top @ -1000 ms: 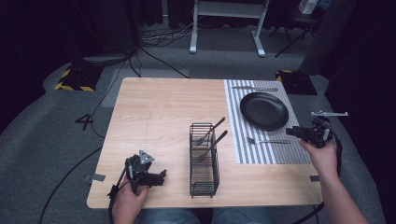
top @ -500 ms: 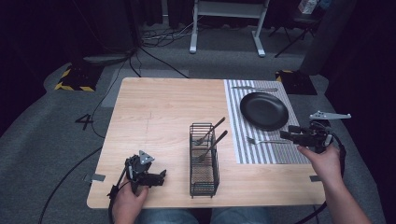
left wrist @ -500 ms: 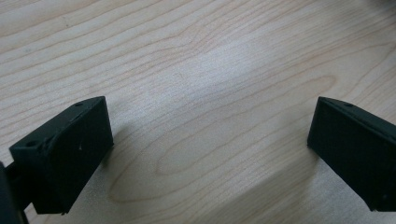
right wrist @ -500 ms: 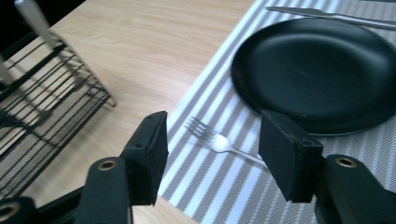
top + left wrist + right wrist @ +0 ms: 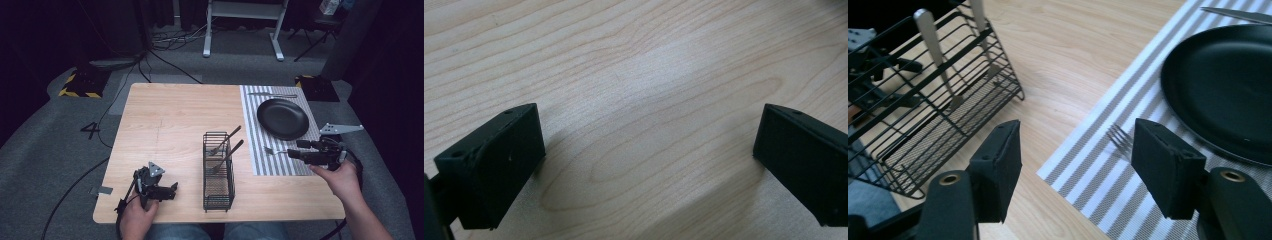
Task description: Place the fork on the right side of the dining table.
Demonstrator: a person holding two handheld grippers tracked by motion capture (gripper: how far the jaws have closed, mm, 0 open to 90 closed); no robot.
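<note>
A silver fork [image 5: 272,149] lies on the striped placemat [image 5: 265,165], below the black plate [image 5: 282,118]. My right gripper [image 5: 296,149] hovers over the fork's handle end, pointing left. Its jaws have just been opening and stand wide apart. In the right gripper view the fork's tines [image 5: 1119,137] lie on the mat between the jaws of that gripper [image 5: 1075,135], and nothing grips them. The left gripper [image 5: 172,191] rests at the table's near left corner. In its own view the left gripper [image 5: 649,120] is open over bare wood.
A black wire basket [image 5: 218,175] stands mid-table with two utensils [image 5: 226,140] leaning in it; the right gripper view shows it [image 5: 923,105] at left. A knife [image 5: 272,94] lies beyond the plate. The wooden table [image 5: 170,120] has free room at left and centre.
The right gripper has shifted slightly left and toward the near edge, covering more of the fork's handle, and its jaws are wider. The fork lies still on the mat. The left gripper is unmoved.
</note>
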